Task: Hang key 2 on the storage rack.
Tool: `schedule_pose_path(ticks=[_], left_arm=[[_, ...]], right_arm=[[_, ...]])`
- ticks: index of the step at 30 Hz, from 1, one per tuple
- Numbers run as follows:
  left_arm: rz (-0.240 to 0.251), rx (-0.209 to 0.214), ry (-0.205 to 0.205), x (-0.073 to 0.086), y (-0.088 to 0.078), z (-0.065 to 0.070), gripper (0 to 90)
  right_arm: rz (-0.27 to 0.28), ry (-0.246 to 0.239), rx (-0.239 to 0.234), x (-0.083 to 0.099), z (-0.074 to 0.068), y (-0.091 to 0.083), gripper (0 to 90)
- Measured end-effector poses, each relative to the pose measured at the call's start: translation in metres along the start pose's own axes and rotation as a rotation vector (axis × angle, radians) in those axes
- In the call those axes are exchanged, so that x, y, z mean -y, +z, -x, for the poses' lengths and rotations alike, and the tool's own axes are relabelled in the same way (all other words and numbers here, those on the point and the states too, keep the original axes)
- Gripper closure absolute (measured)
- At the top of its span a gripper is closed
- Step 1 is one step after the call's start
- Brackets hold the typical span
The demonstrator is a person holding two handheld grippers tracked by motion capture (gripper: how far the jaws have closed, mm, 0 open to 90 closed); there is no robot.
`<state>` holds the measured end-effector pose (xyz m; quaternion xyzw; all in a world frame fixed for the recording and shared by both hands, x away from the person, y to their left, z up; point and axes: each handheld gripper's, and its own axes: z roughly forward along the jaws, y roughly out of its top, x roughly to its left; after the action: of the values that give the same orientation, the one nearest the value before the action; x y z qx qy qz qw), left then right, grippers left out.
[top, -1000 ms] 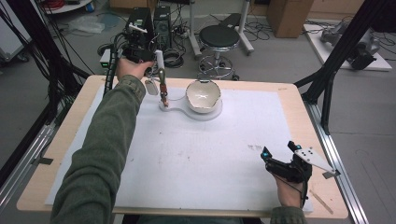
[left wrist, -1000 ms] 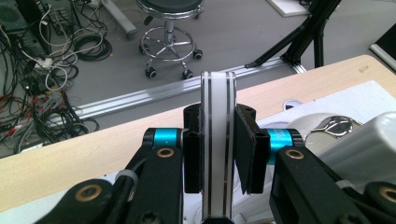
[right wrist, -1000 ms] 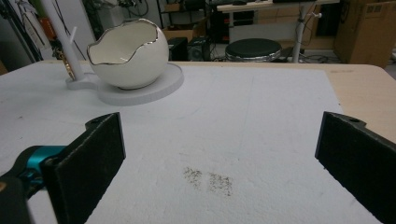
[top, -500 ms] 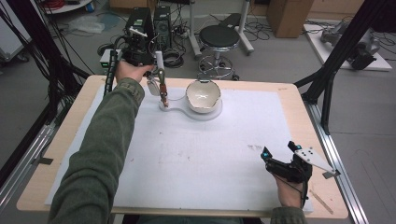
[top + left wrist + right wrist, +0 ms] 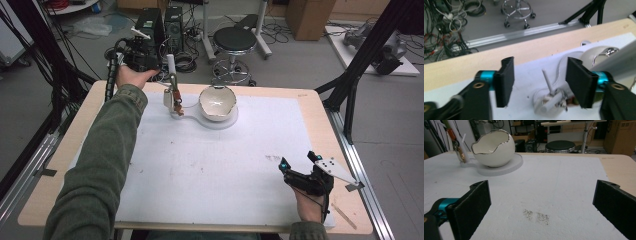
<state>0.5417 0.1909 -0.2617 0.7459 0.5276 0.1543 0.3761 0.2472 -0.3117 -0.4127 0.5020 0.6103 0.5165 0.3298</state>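
Scene: a table (image 5: 310,100) under a white mat (image 5: 210,175); at its far side stands a white stand (image 5: 220,121) carrying an egg-shaped bowl (image 5: 217,102) and, on a small round foot, a thin branched post (image 5: 172,92) hung with small trinkets (image 5: 177,102).
Work in hand: the left gripper (image 5: 539,82) hovers over the post, looking down on its foot and its white peg (image 5: 547,81); the trinkets sit low on the post, near the foot.
Left fingers: apart, having just been opening; the post lies between them in the left gripper view, with neither pad touching it. This reads as a release rather than a grasp, though I cannot be sure.
Right gripper (image 5: 295,172): rests on the mat at the near right corner, well apart from the stand; fingers wide apart, nothing between them.
Bowl: glossy, thin-walled, jagged metal-trimmed rim (image 5: 491,138); likely ceramic, so brittle and slippery. Best left alone, or taken low on its belly, never by the rim.
Post: slim and stiff, probably light and easy to tip; a sideways push could rock the whole stand, since foot and bowl base look joined.
Trinkets: tiny, loose, metal-looking; they will swing and slip. Too small to identify exactly.
Where to hold: pinch a trinket itself near its hook, or the post at mid-height, squarely and gently.
Risk: a jaw brushing a branch, dragging the stand, or knocking the bowl.
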Motion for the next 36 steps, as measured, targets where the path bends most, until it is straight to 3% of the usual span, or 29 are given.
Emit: schedule_pose_path(ticks=[2,8,15,19,25,32,36], left_arm=[[-0.016,0.000,0.011,0.002,-0.002,0.000,33.9],[-0.060,0.026,0.044,0.015,-0.002,0.000,34.9],[-0.013,0.027,0.053,0.032,-0.010,-0.004,23.5],[-0.019,0.034,0.075,0.039,-0.016,-0.004,16.8],[-0.025,0.011,0.099,0.049,-0.023,-0.002,6.5],[-0.012,0.012,0.109,0.063,-0.034,-0.001,6.0],[-0.029,0.011,0.113,0.072,-0.037,-0.002,6.0]], right_arm=[[0.000,-0.004,-0.003,0.000,0.000,0.001,0.5],[-0.005,-0.008,-0.014,-0.001,-0.002,0.003,0.5],[-0.009,-0.026,-0.037,-0.002,-0.006,0.011,0.4],[-0.010,-0.026,-0.045,-0.003,-0.008,0.014,0.5],[-0.007,-0.033,-0.053,-0.004,-0.010,0.016,0.5],[-0.002,-0.036,-0.060,-0.005,-0.011,0.016,0.4],[-0.006,-0.034,-0.062,-0.005,-0.012,0.016,0.5]])
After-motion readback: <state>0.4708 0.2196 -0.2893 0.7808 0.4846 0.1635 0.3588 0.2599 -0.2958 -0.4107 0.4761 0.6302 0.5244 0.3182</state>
